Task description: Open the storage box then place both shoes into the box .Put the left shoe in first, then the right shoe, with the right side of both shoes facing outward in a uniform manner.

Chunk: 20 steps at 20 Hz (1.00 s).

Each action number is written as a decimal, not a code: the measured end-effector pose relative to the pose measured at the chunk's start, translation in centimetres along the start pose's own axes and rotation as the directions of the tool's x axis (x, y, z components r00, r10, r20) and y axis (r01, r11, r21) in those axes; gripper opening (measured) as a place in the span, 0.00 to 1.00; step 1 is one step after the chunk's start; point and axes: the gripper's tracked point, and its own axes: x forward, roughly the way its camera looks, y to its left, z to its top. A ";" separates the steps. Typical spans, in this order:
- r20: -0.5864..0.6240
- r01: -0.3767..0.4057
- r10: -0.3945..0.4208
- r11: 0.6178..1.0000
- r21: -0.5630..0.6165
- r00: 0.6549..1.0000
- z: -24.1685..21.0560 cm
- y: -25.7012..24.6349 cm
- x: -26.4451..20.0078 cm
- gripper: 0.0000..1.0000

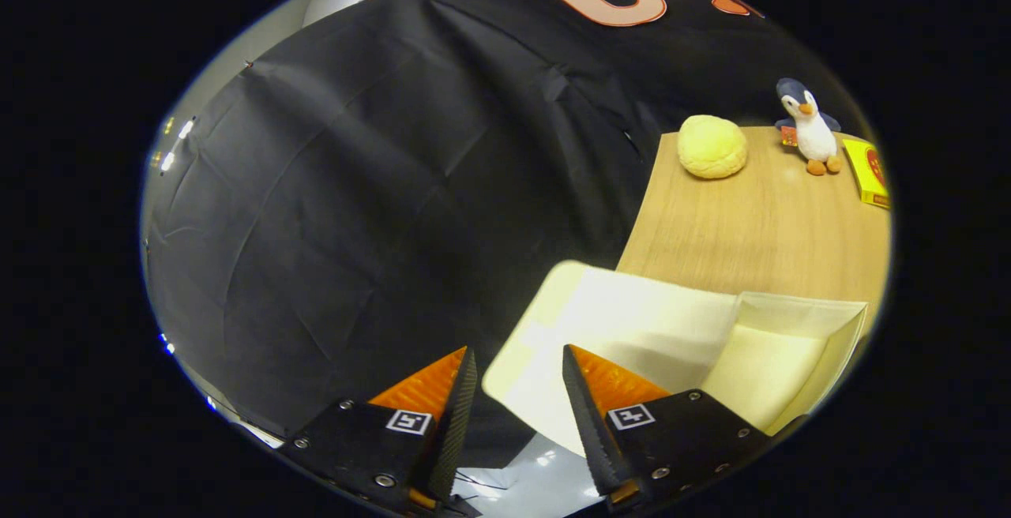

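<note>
Gripper view: I see the gripper (517, 364) held up off the wooden table (758, 226), facing the booth's black wall.
Fingers: spread apart, pinching nothing; only a gap between them.
Storage box (778, 360): cream, open, on the table's near edge just ahead of my right finger; its lid (624, 328) lies flat toward me, past the table edge.
Beyond the box: a round yellow plush (712, 147), a penguin toy (809, 127) and a yellow carton (867, 173), well apart from my fingers.
</note>
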 end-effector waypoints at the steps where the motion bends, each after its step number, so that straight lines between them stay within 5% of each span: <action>1: 0.014 0.032 -0.032 0.999 -0.013 0.999 0.1 -1.2 -0.7 0.72; 7: 0.126 0.242 -0.234 0.969 -0.053 0.964 0.1 -10.2 -7.6 0.89; 16: 0.189 0.586 -0.572 0.810 -0.022 0.798 -5.7 -27.6 -20.1 0.93; 20: 0.100 0.650 -0.649 0.759 0.028 0.754 -11.8 -34.1 -22.5 0.93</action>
